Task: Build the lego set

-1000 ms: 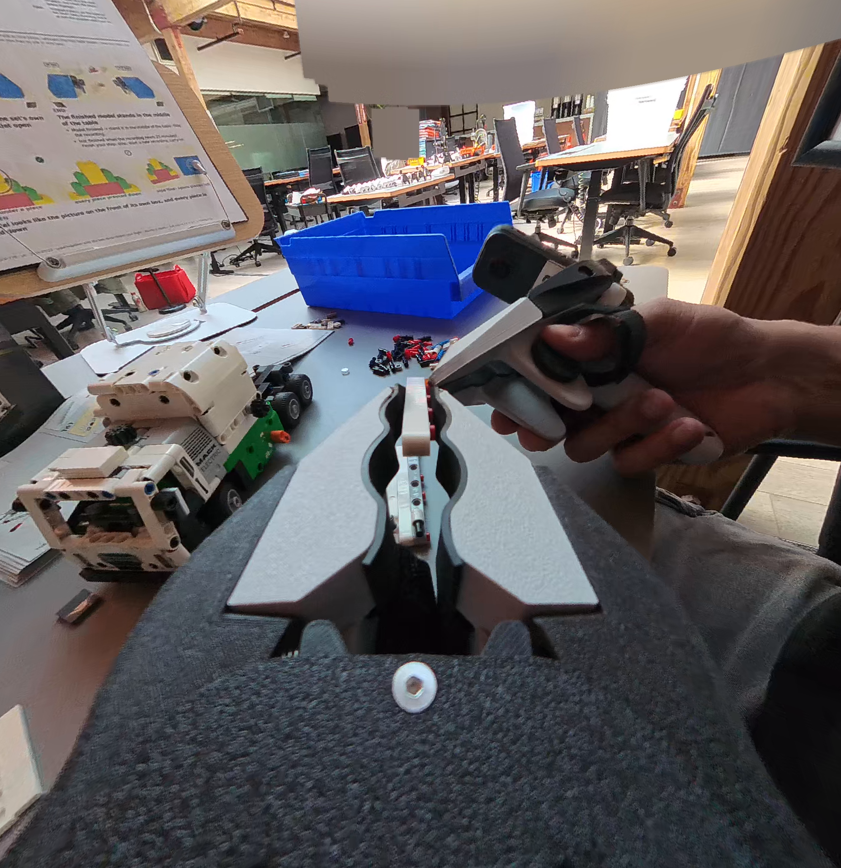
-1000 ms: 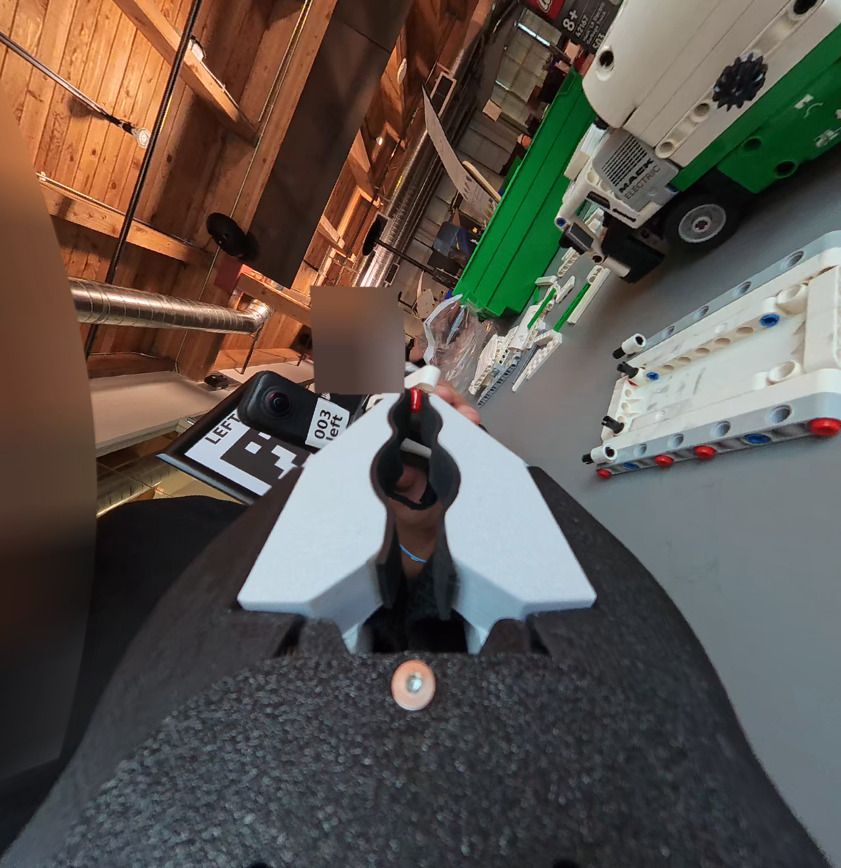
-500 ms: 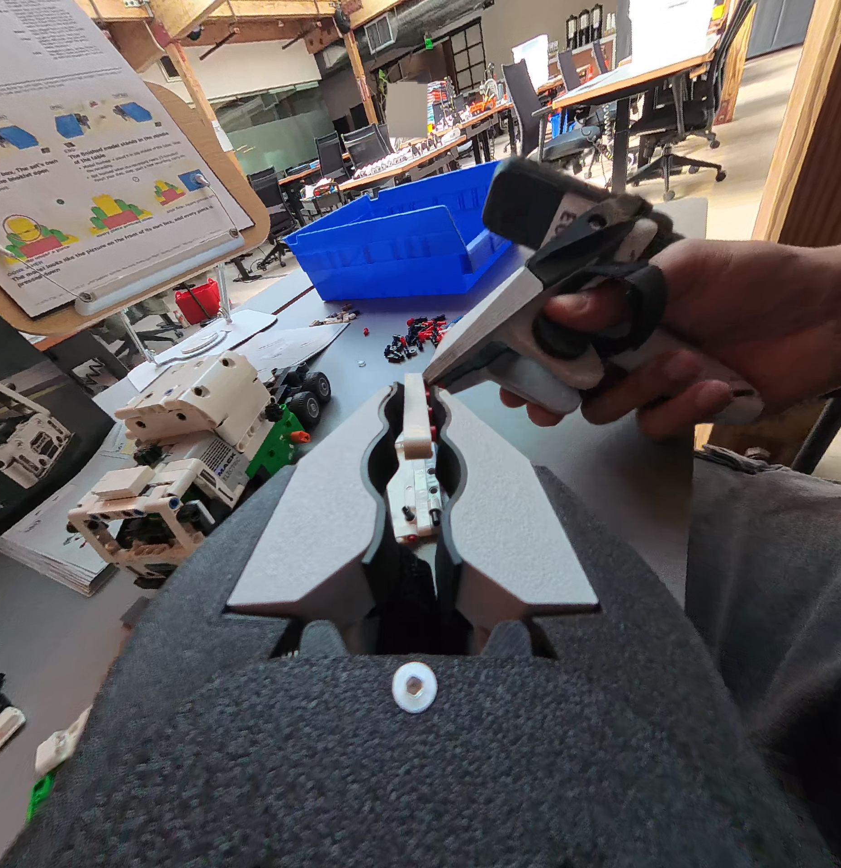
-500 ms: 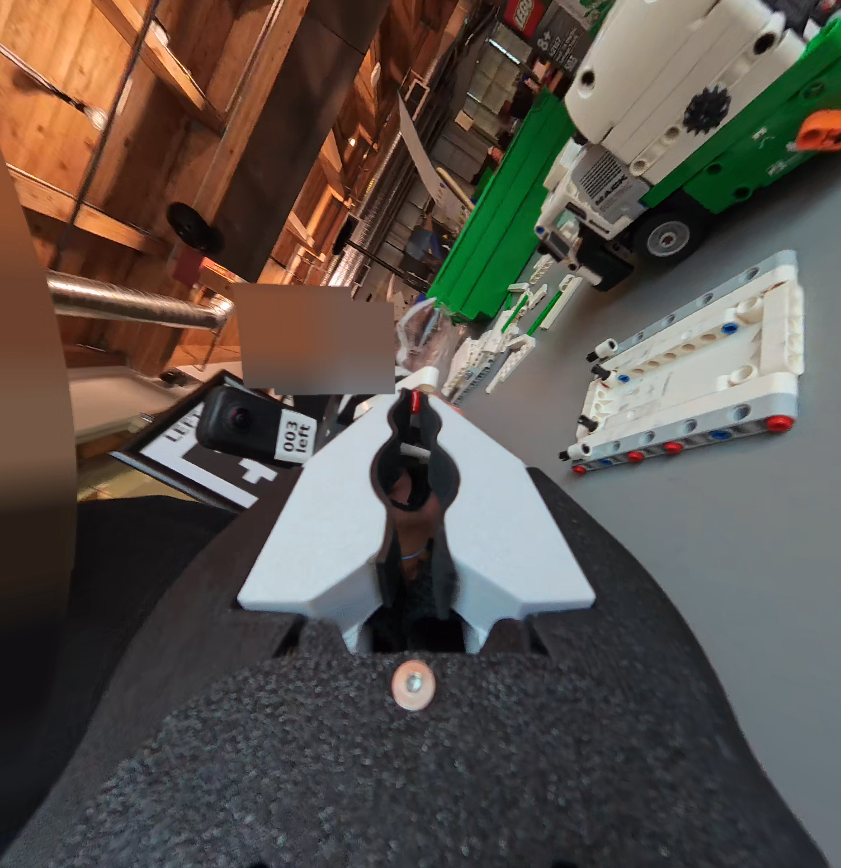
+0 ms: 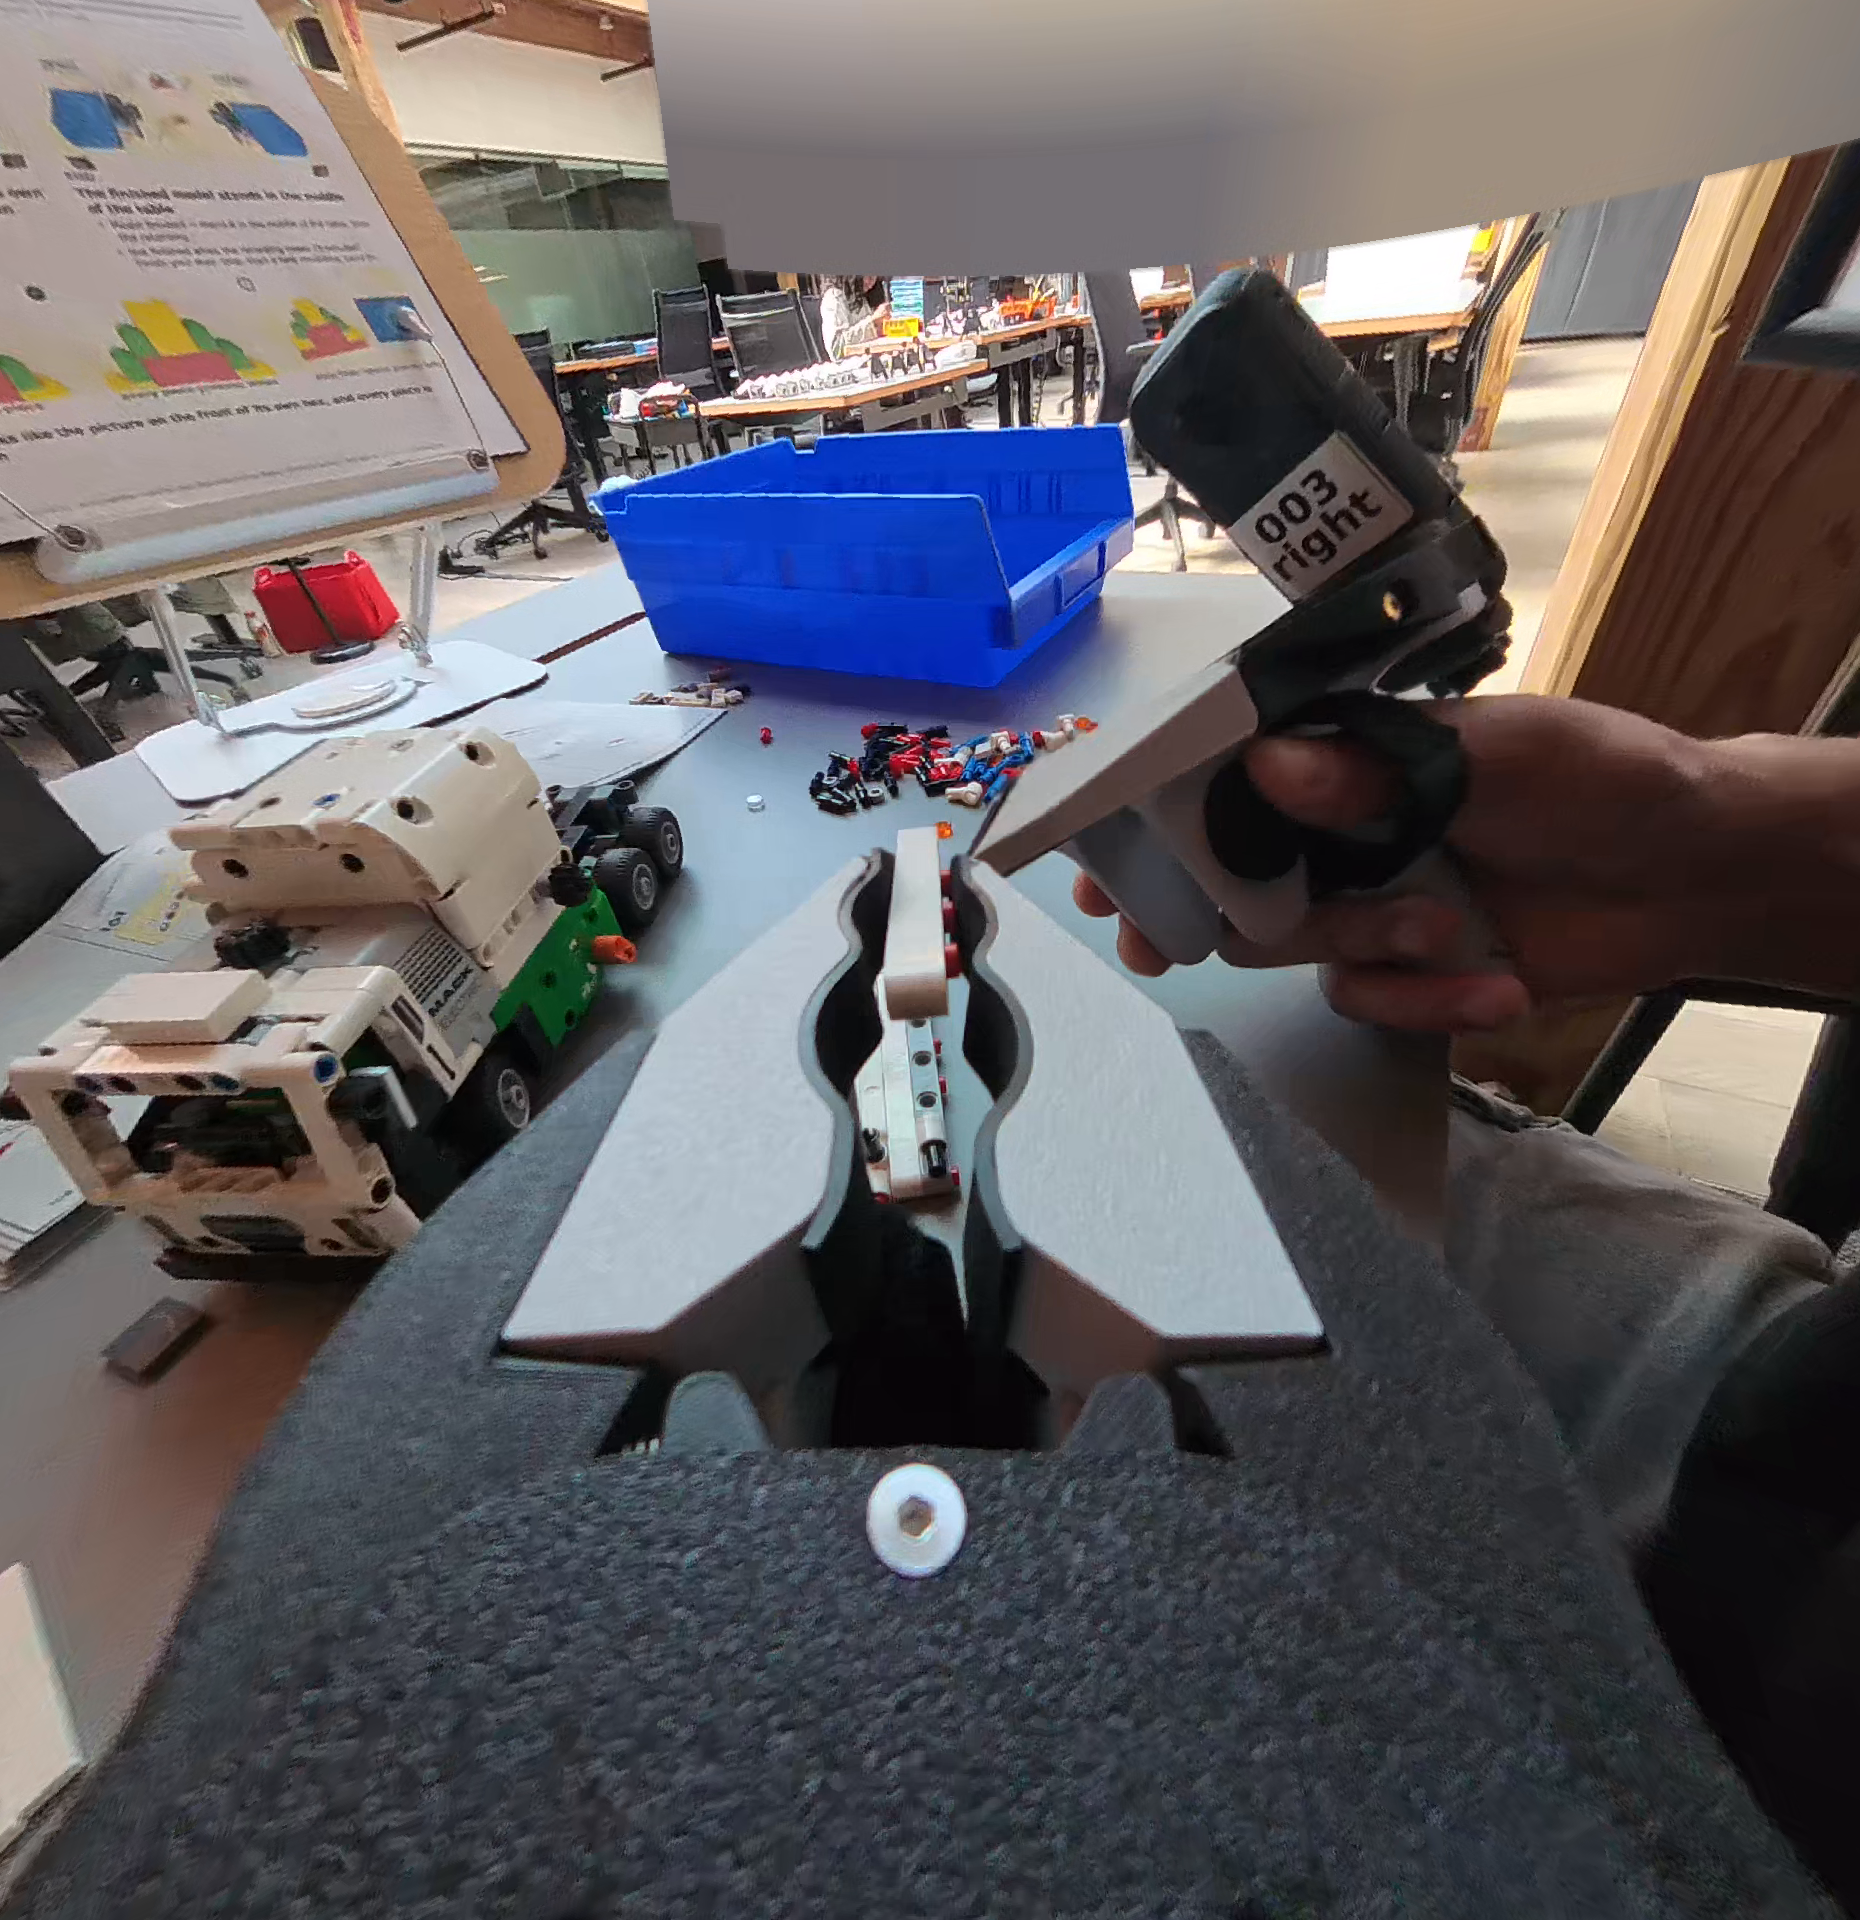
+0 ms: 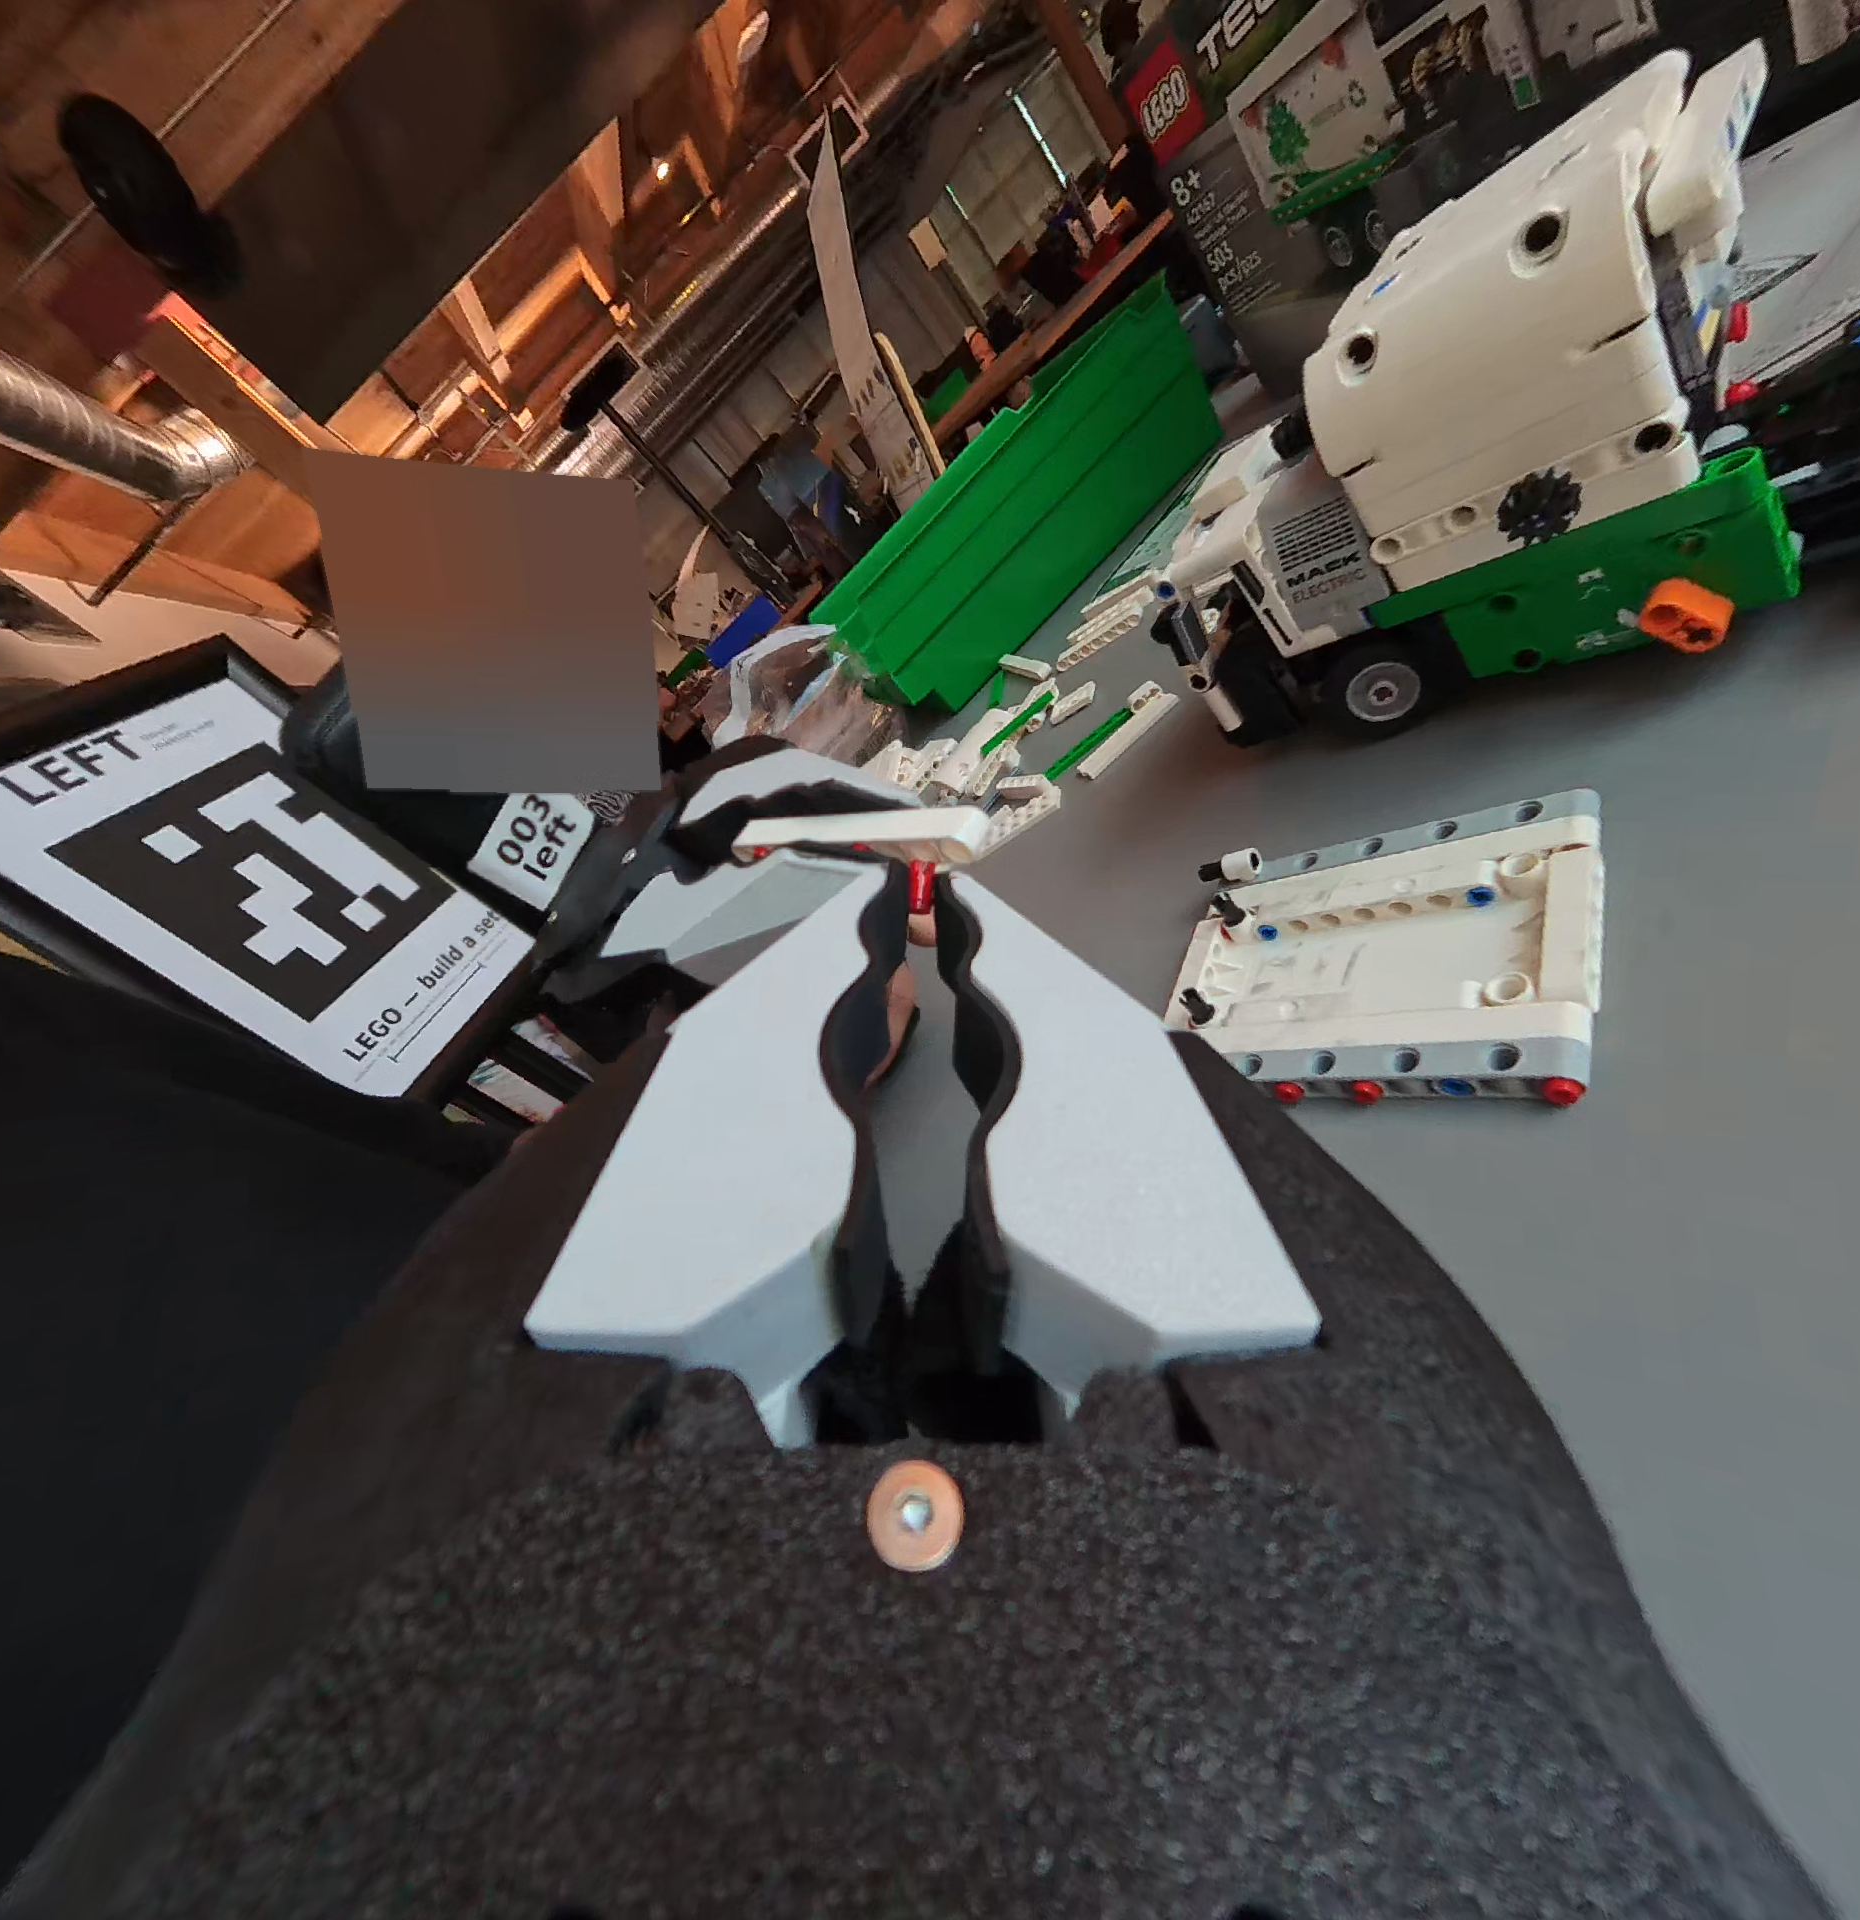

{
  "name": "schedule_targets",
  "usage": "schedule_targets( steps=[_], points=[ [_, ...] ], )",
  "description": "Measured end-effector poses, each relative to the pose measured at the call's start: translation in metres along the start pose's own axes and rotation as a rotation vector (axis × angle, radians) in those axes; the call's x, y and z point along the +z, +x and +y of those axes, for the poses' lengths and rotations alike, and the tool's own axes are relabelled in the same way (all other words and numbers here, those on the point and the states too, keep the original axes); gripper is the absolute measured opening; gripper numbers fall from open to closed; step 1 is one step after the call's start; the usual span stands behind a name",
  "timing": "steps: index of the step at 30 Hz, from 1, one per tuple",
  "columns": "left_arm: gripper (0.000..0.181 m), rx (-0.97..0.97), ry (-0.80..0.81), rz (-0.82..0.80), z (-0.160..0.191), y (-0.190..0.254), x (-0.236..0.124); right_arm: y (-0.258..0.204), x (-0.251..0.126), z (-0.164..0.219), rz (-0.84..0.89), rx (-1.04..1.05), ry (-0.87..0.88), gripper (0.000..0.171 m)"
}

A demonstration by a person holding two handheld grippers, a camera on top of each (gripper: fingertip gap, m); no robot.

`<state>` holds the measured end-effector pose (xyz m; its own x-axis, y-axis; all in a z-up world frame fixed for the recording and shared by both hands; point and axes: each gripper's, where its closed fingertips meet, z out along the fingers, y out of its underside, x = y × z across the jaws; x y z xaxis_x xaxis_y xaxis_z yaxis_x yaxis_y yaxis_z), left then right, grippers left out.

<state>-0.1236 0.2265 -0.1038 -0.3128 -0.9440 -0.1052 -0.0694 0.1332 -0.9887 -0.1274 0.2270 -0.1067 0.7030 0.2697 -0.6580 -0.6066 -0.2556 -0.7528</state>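
My left gripper [image 5: 918,868] is shut on a white beam assembly [image 5: 913,956] with red pins along its right side, held above the table. My right gripper [image 6: 918,883] is shut on a small red pin [image 6: 918,881] and its tip [image 5: 983,850] sits right against the top of the beam. In the right wrist view the white beam [image 6: 874,829] lies across just above my tip, held by the left gripper [image 6: 739,821]. A white and green truck model [image 5: 365,966] stands at the left; it also shows in the right wrist view [image 6: 1477,499].
A blue bin [image 5: 864,551] stands at the back with a heap of small pins [image 5: 926,764] before it. An instruction board [image 5: 178,281] leans at the left. A white panel frame [image 6: 1393,945], loose white beams [image 6: 1019,727] and a green bin [image 6: 1019,520] lie on the grey table. The tips of both grippers are at nearly the same place.
My right gripper has swung so its tip with the red pin meets the beam's top end. The left gripper has tilted back a little and still holds the beam.
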Motion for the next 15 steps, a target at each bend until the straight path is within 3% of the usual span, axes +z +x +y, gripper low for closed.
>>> schedule_targets(
  steps=[9, 15],
  points=[
    [0.008, -0.002, 0.022, -0.010, -0.0027, -0.0029, -0.0030, 0.0008, 0.0029, 0.0003, -0.022, 0.030, -0.004, 0.003],
    [0.008, 0.036, 0.018, -0.018, -0.0020, -0.0021, -0.0026, -0.0008, -0.0007, -0.0053, -0.146, 0.267, 0.035, 0.002]
  ],
)
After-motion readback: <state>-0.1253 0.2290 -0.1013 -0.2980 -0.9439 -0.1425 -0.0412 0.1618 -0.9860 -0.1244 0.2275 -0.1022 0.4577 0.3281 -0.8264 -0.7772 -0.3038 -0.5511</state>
